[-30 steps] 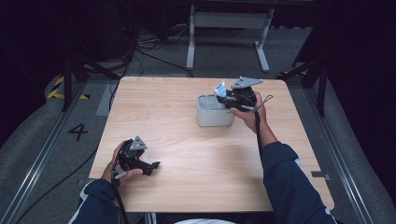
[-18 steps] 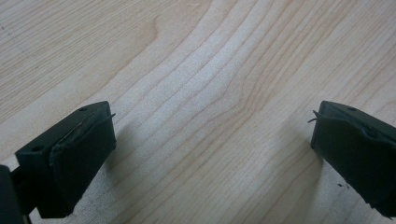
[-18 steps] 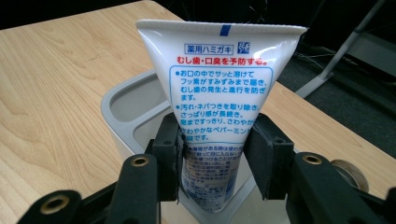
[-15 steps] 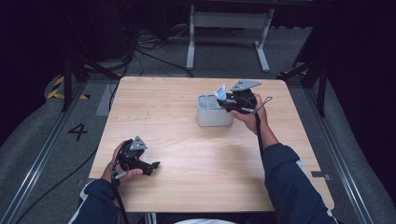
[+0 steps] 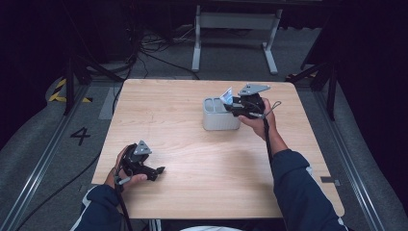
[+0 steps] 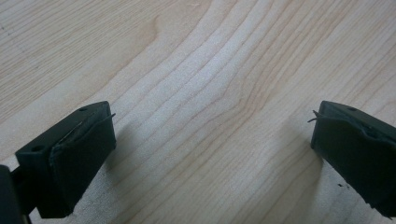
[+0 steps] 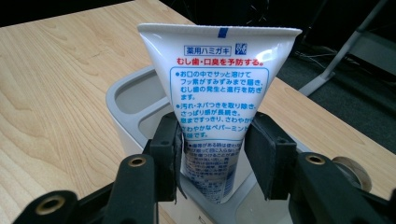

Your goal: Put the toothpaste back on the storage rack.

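Observation:
A white toothpaste tube [image 7: 219, 79] with blue and red Japanese print stands crimped end up. My right gripper [image 7: 212, 149] is shut on its lower half, one jaw pressing each side. The tube's lower end dips into a compartment of a grey holder [image 7: 135, 95], and its cap is hidden. In the high view the tube [image 5: 226, 95] pokes up over the holder [image 5: 219, 120], which stands right of the table's centre, with the right gripper [image 5: 230, 105] at the holder's right rim. My left gripper [image 5: 156, 171] rests near the front left edge, and its jaws [image 6: 212, 140] stand open over bare wood.
The light wooden table [image 5: 183, 139] carries nothing else. Beyond its far edge stand a grey metal stand [image 5: 235, 21] and loose cables [image 5: 144, 45] on the dark floor. A rail [image 5: 43, 159] runs along the left side.
The right gripper has sunk very slightly with the tube toward the holder. The left gripper has not moved.

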The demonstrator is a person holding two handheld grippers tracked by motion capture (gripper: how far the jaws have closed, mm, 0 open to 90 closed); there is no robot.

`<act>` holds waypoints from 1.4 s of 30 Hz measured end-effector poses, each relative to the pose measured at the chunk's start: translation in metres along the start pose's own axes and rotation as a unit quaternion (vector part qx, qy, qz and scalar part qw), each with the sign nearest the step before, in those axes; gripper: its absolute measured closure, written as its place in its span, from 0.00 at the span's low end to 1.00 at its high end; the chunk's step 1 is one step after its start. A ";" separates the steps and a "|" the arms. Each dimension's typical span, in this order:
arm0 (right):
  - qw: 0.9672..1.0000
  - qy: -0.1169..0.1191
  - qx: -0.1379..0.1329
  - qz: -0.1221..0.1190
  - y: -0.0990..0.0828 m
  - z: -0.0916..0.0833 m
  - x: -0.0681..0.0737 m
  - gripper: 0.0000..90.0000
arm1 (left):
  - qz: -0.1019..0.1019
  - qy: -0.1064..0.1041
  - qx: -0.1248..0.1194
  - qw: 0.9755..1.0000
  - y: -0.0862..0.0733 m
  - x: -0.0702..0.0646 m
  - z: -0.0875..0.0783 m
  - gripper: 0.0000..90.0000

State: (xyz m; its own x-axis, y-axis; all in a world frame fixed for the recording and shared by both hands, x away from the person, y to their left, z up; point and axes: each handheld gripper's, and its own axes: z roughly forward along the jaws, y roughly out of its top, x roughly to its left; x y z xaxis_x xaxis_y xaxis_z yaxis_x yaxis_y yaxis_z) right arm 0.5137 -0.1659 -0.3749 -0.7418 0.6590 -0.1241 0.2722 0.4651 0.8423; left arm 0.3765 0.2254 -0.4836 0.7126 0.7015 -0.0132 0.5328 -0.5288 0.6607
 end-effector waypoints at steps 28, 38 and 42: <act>1.000 0.012 -0.024 0.003 0.006 -0.010 0.002 0.65 | 0.000 0.001 0.000 1.000 0.000 0.000 0.000 0.00; 1.000 0.009 -0.018 -0.005 0.005 -0.020 0.004 0.59 | 0.000 0.001 0.000 1.000 0.000 0.000 0.000 0.00; 1.000 0.011 -0.014 -0.006 0.003 -0.024 0.009 0.55 | 0.000 0.000 0.000 1.000 0.000 0.000 0.000 0.00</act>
State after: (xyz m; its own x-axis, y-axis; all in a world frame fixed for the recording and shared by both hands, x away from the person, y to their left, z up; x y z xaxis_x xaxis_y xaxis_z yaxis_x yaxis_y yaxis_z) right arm 0.4935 -0.1725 -0.3610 -0.7589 0.6394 -0.1230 0.2454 0.4558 0.8556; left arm 0.3768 0.2252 -0.4836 0.7117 0.7024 -0.0131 0.5333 -0.5280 0.6609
